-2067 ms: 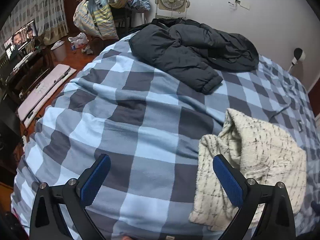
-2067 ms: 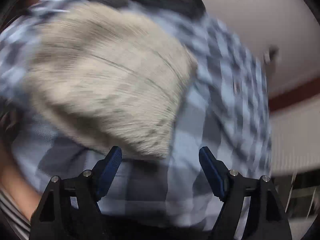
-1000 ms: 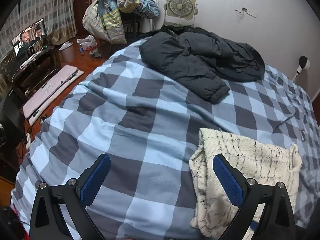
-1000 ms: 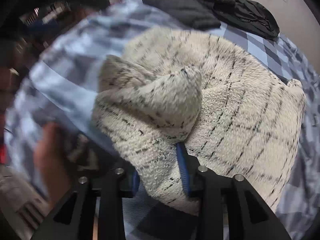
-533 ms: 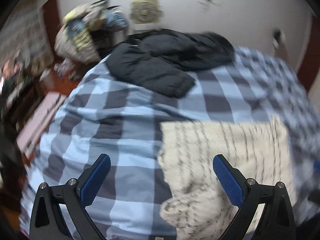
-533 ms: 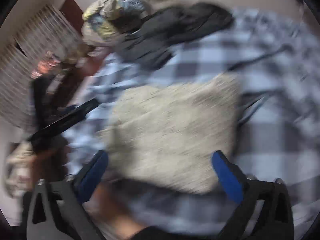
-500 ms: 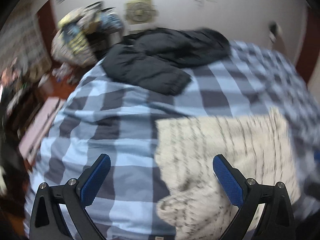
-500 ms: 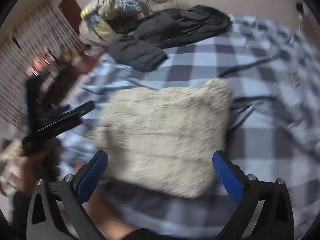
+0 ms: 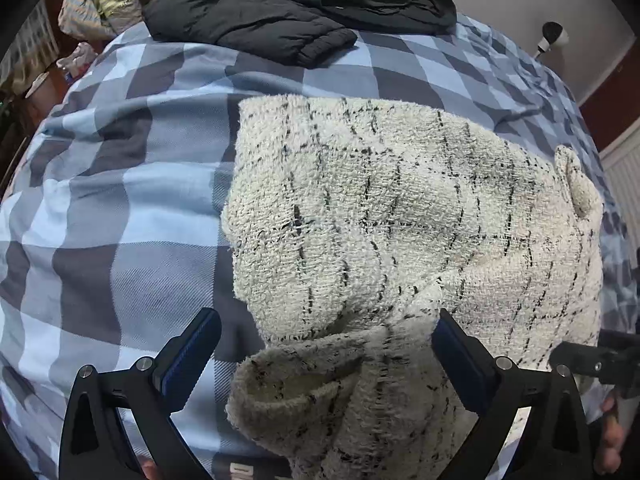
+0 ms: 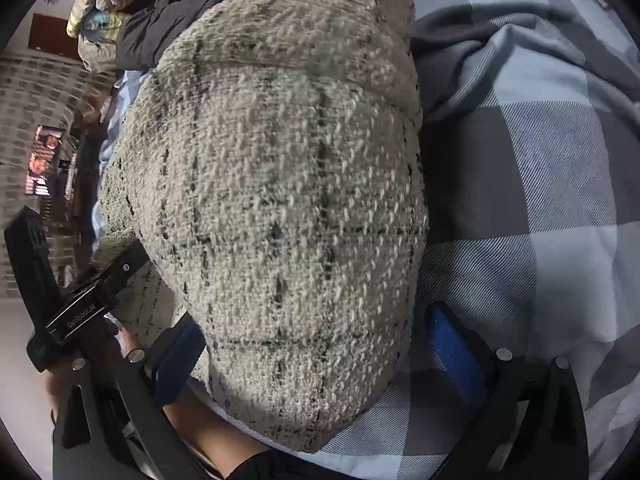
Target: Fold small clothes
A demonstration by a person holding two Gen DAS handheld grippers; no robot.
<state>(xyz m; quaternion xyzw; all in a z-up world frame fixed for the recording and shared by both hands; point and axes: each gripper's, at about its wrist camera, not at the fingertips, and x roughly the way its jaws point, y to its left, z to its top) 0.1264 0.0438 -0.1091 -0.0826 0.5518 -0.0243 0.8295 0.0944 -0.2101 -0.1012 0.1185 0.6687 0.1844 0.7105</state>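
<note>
Both grippers, left gripper and right gripper, released over cream black-checked sweater.

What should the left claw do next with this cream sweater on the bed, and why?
Probably lower the open left claw and pinch the loose sleeve cuff lying between its fingers; the rest of the cream sweater already lies folded, only that cuff sticks out.

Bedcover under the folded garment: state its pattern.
The bedcover is checked in light blue, grey and dark grey; clearest in the left wrist view.
</note>
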